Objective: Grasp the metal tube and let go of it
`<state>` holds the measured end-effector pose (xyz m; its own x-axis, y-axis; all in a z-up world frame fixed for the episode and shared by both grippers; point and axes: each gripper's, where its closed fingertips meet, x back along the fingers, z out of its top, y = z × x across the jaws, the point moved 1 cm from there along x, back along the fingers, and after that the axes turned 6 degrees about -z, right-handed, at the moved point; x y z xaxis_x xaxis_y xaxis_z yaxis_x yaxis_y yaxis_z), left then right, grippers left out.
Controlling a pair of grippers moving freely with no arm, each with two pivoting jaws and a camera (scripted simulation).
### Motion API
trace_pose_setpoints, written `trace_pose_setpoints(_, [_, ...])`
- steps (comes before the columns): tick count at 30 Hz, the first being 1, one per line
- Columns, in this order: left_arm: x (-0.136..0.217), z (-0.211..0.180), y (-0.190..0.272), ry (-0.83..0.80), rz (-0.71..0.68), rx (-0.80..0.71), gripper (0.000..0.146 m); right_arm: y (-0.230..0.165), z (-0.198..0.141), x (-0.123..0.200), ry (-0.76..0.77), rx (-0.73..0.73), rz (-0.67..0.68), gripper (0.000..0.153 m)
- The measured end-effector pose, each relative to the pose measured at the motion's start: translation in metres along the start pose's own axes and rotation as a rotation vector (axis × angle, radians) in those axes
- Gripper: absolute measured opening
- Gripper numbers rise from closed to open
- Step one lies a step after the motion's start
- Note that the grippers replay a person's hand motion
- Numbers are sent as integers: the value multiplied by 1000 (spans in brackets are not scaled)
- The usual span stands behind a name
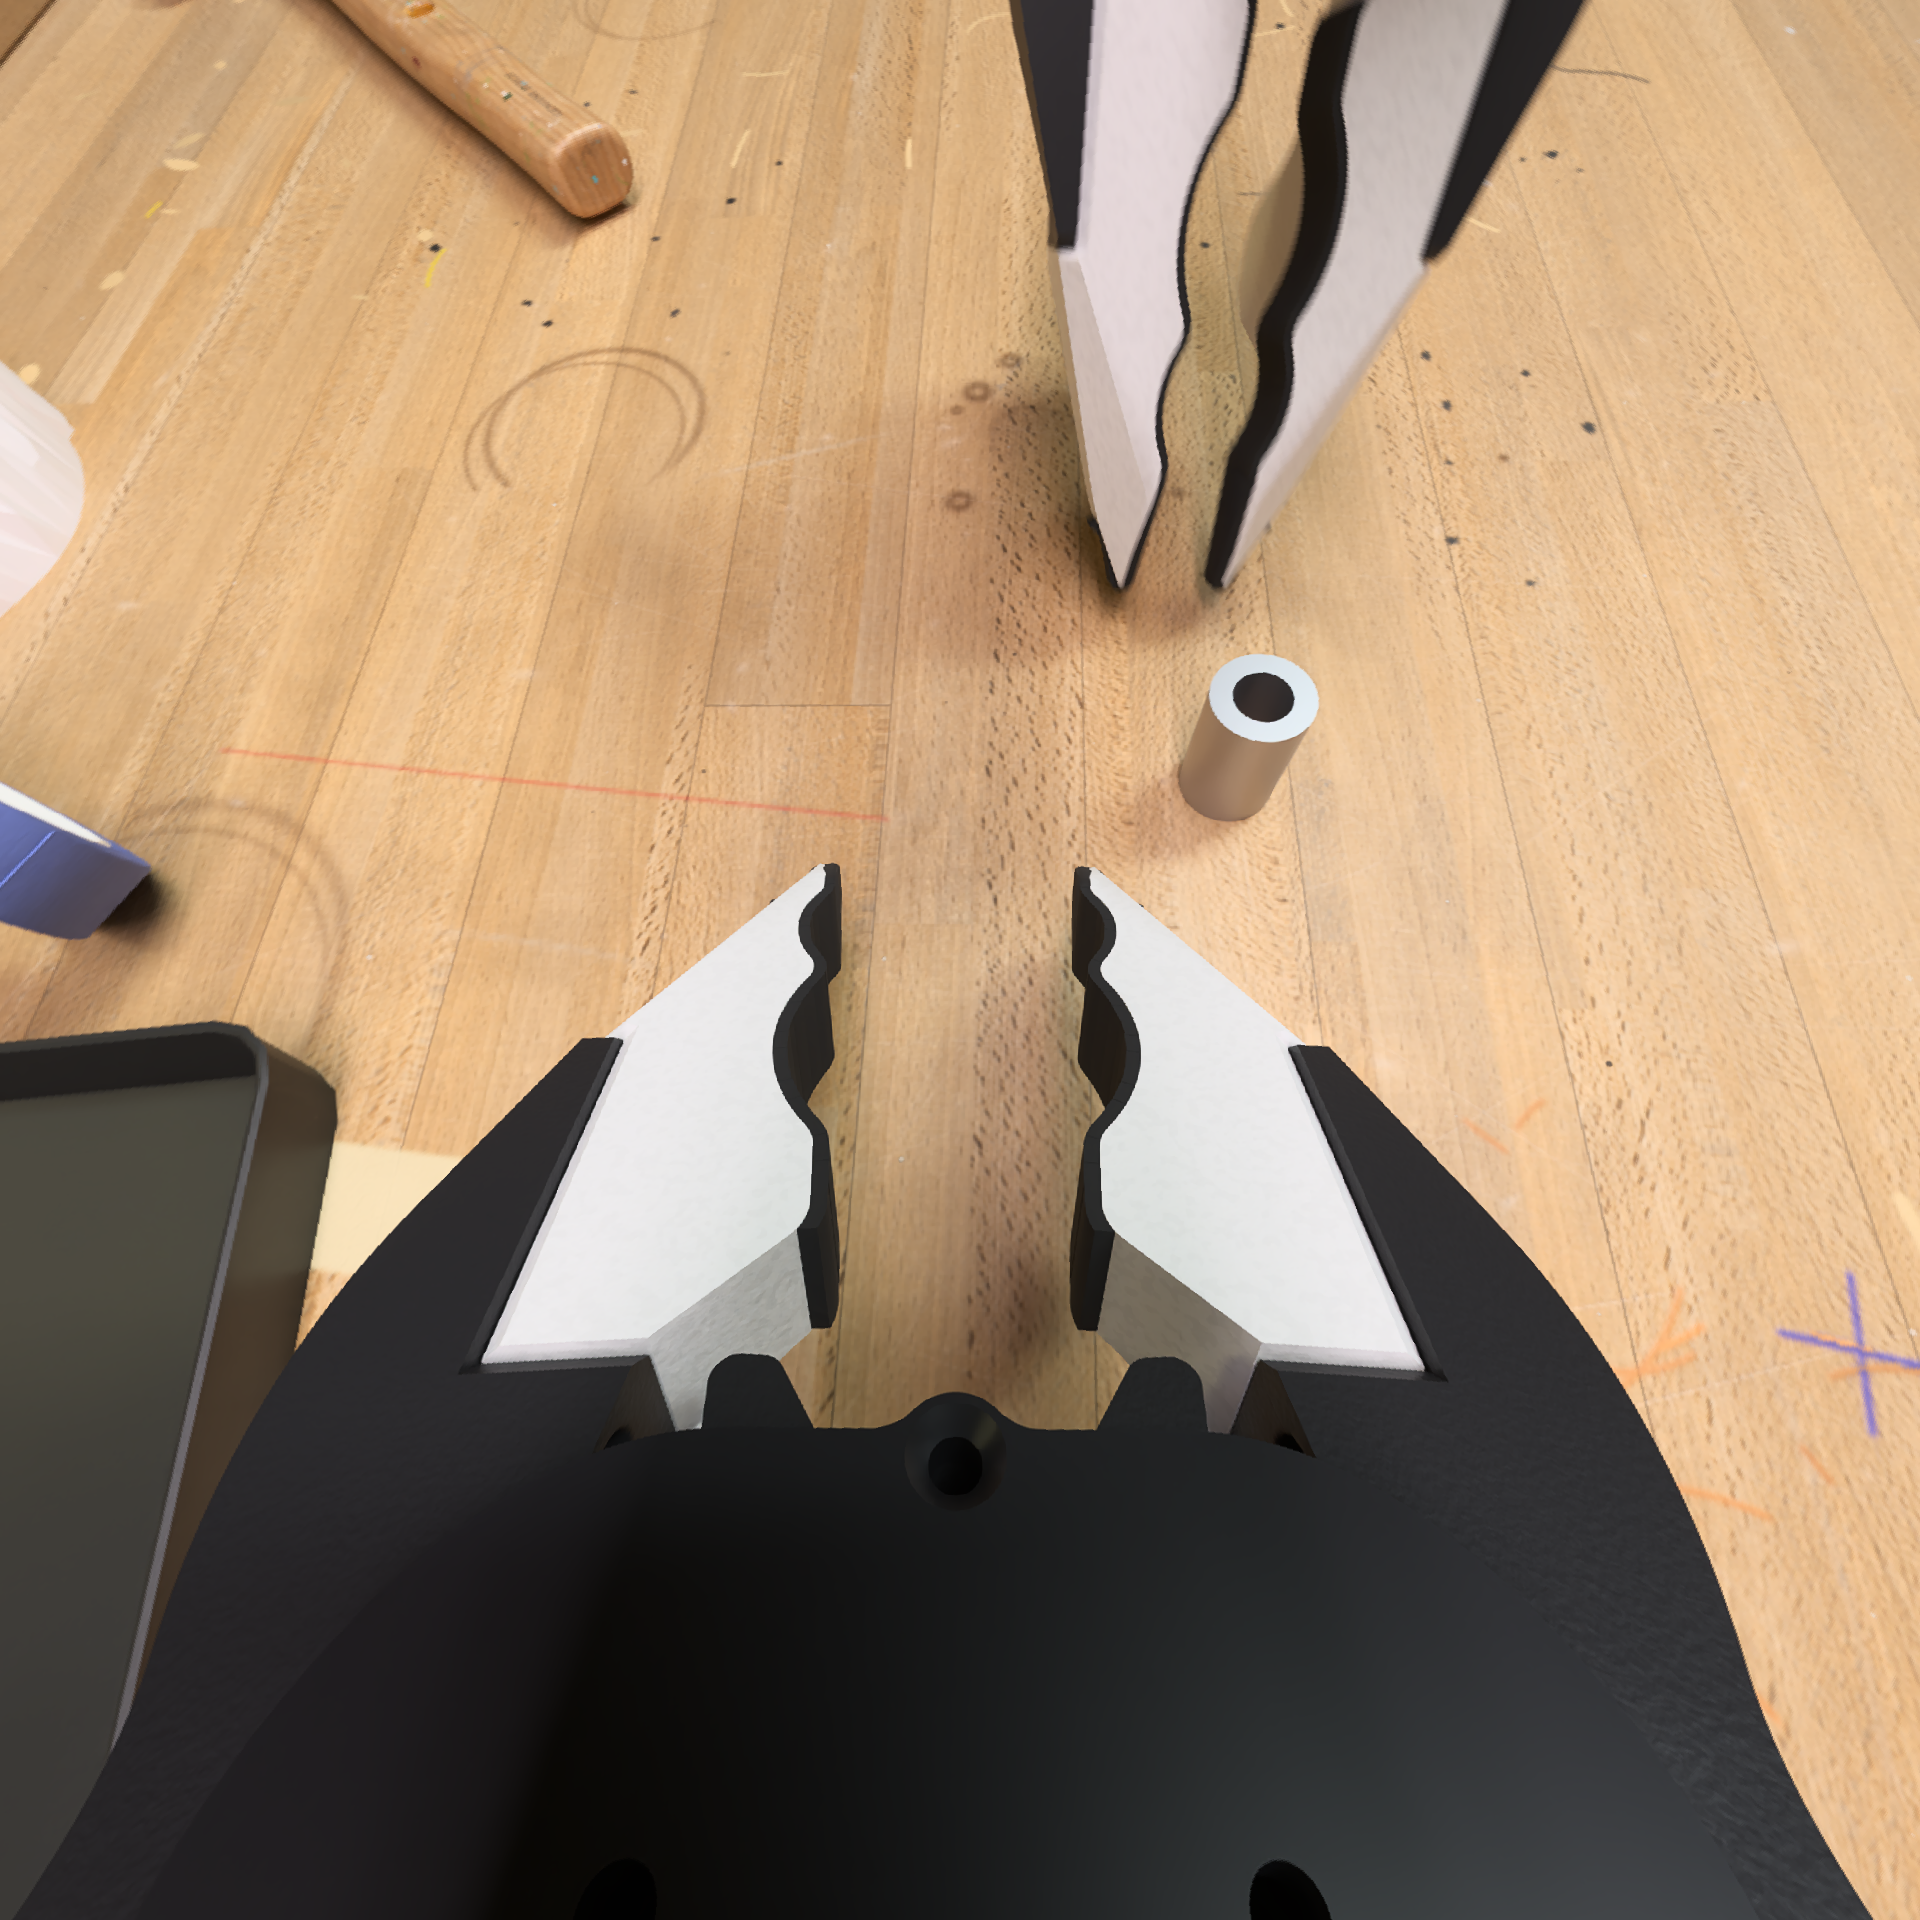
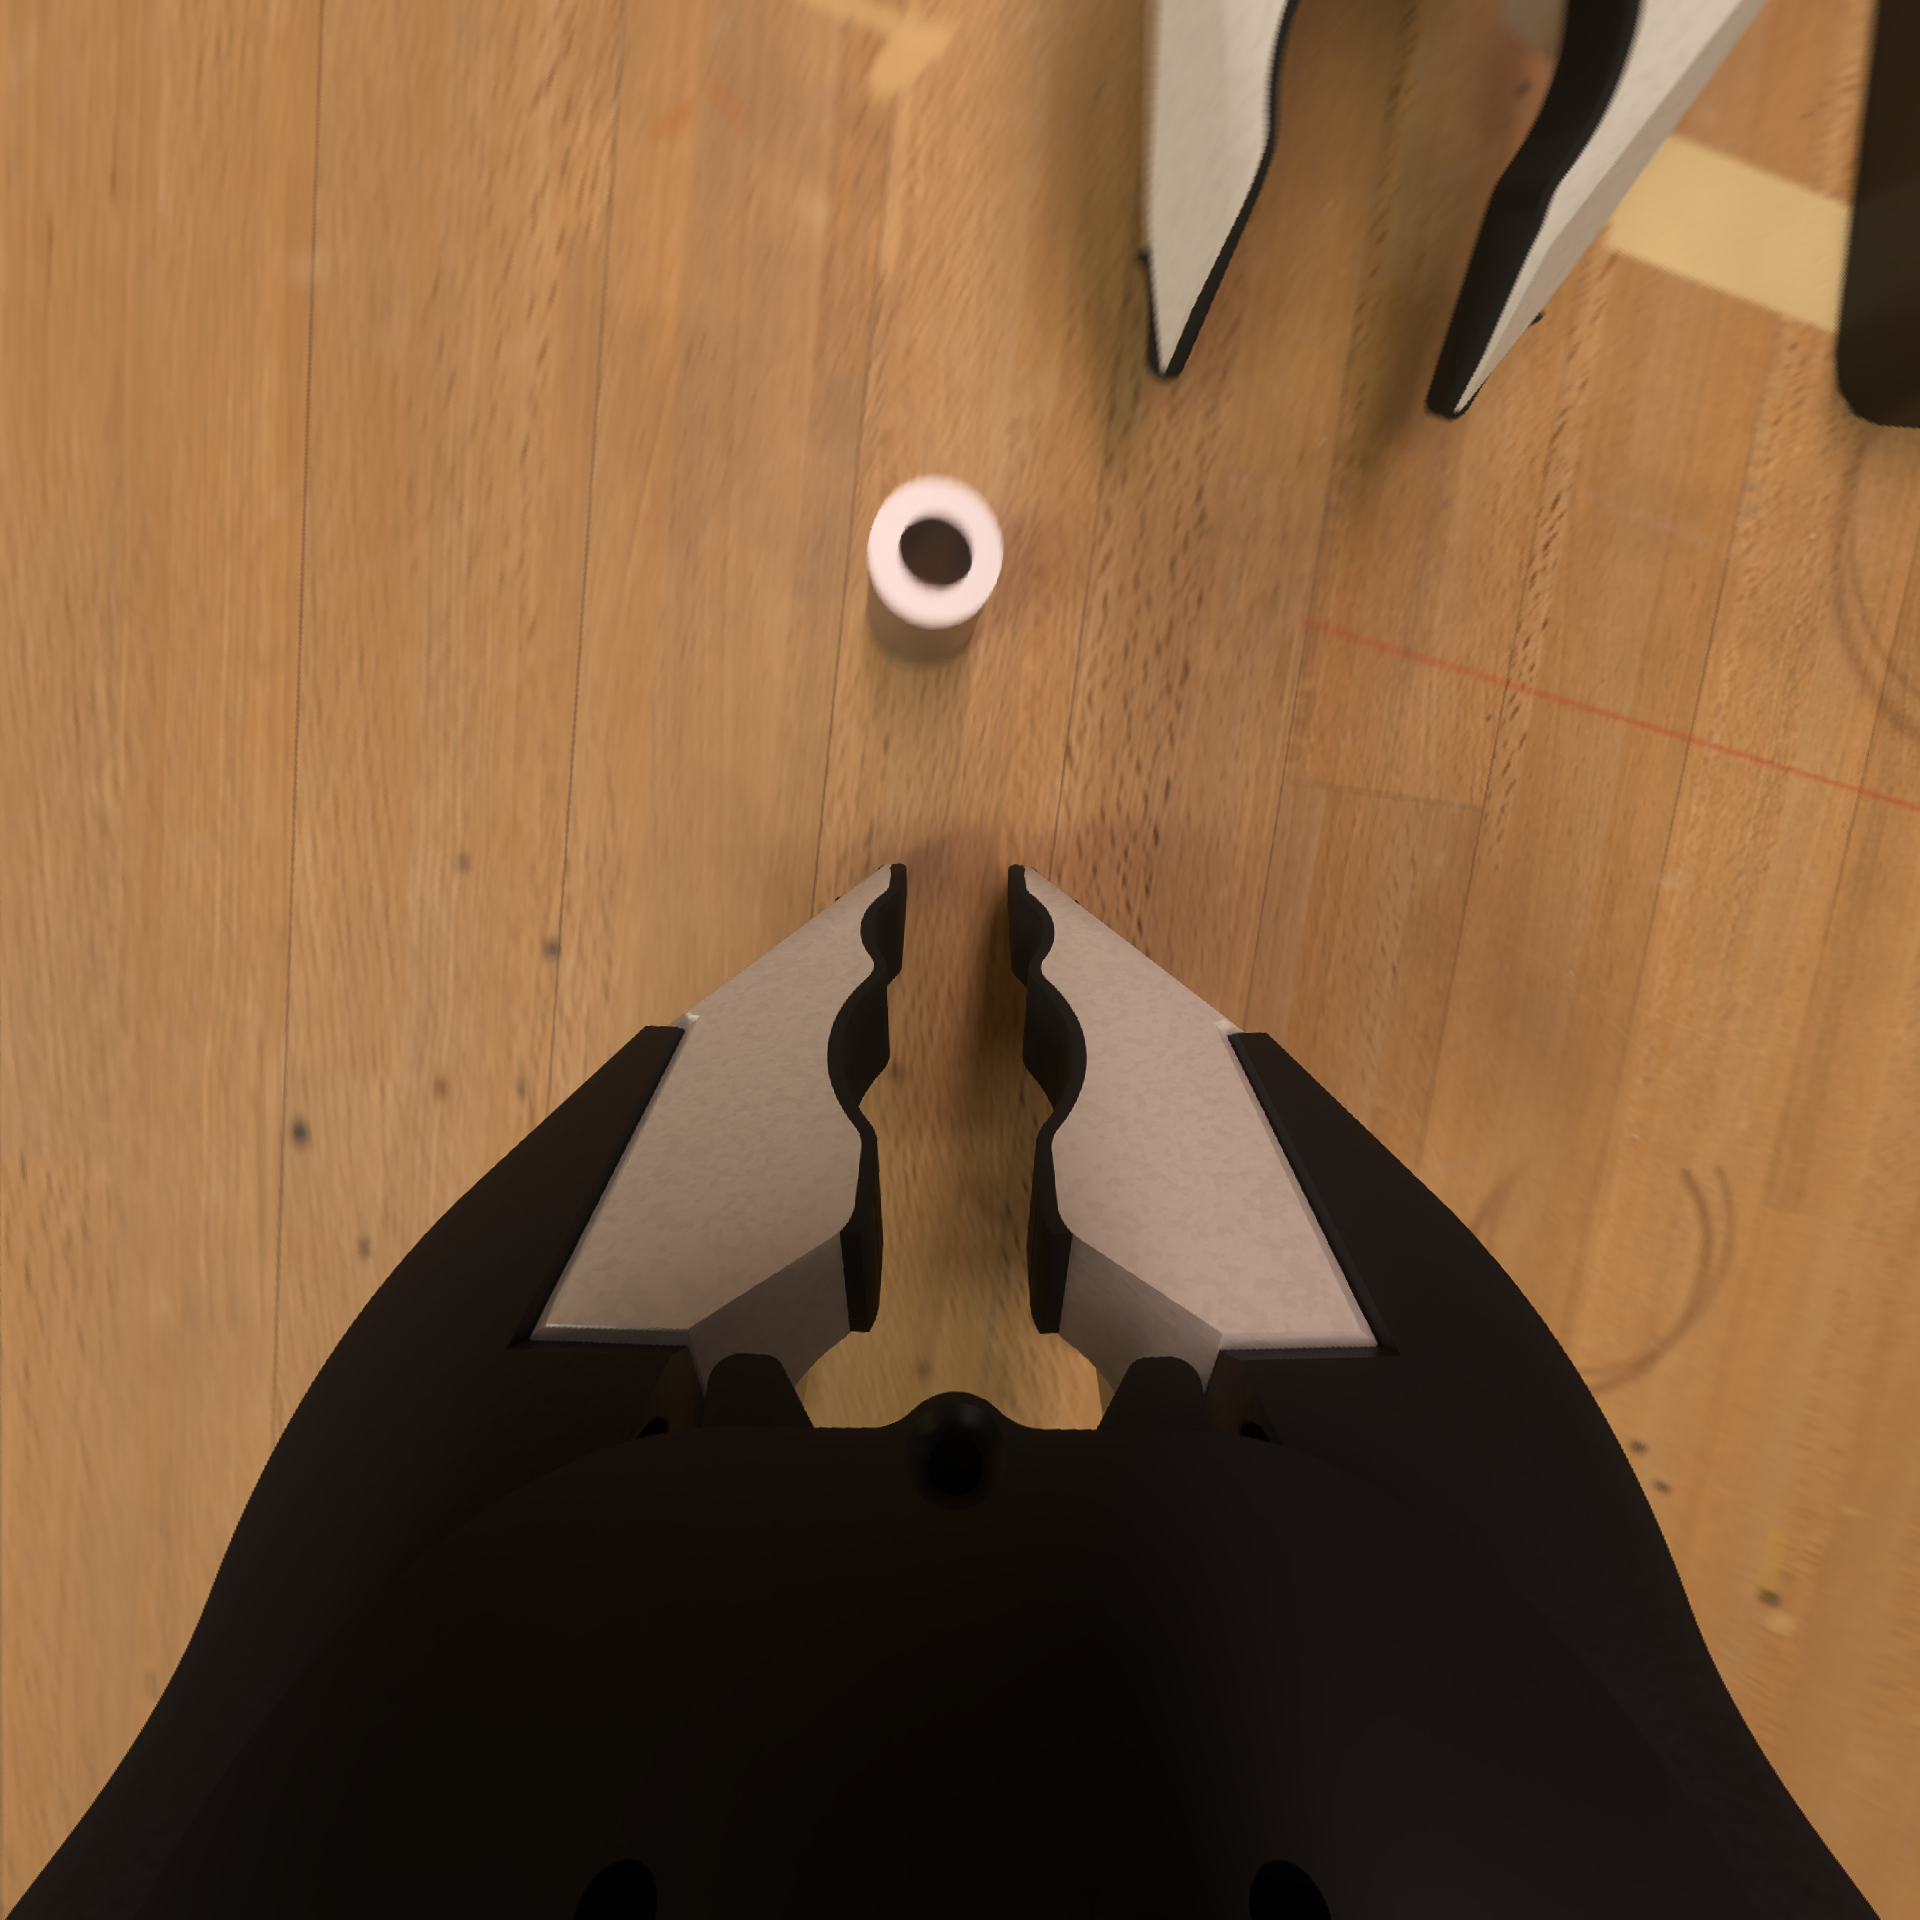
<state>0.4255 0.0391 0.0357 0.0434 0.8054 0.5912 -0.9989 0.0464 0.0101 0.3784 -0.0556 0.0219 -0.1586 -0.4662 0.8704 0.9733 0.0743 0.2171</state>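
Observation:
A short metal tube (image 1: 1247, 740) stands upright on the wooden tabletop, its bore facing up; it also shows in the right wrist view (image 2: 933, 566). My left gripper (image 1: 956, 883) is open and empty, with the tube ahead and to its right. My right gripper (image 2: 956, 881) is partly open and empty, with the tube a short way ahead of its fingertips and apart from them. The right gripper also shows in the left wrist view (image 1: 1166, 582), just beyond the tube. The left gripper shows in the right wrist view (image 2: 1311, 387), beyond the tube to the right.
A wooden handle (image 1: 488, 99) lies at the far left. A black tray (image 1: 125, 1226) stands at the near left, also in the right wrist view (image 2: 1886, 208). A blue-edged object (image 1: 62, 873) and a translucent white object (image 1: 31, 488) sit at the left edge.

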Motion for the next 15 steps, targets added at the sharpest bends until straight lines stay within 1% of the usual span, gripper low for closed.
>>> trace_pose_setpoints(1, [-1, 0, 1, -2, -5, -5, 45, 1, -7, 5, -28, 44, 12, 19])
trace_pose_setpoints(2, [-3, 0, 2, -6, -8, -8, 45, 5, -12, 10, -58, 43, 0, 19])
trace_pose_setpoints(3, [-6, 0, 3, -12, -8, -9, 45, 9, -13, 13, -71, 11, -15, 21])
trace_pose_setpoints(6, [-14, -2, 6, -43, -5, -10, 50, 28, -3, 13, -12, -158, -53, 34])
trace_pose_setpoints(8, [-17, -3, 7, -59, -3, -21, 50, 43, 2, 6, 17, -311, -90, 36])
trace_pose_setpoints(10, [-17, -4, 7, -57, 1, -17, 50, 51, 8, -2, 38, -455, -53, 36])
trace_pose_setpoints(11, [-16, -4, 6, -54, 2, -12, 50, 54, 10, -6, 38, -474, -37, 38])
trace_pose_setpoints(12, [-15, -4, 5, -52, 4, -7, 50, 55, 10, -10, 30, -452, -36, 38])
trace_pose_setpoints(15, [-13, -4, 4, -44, 8, -4, 49, 60, 13, -20, 3, -283, -52, 33])
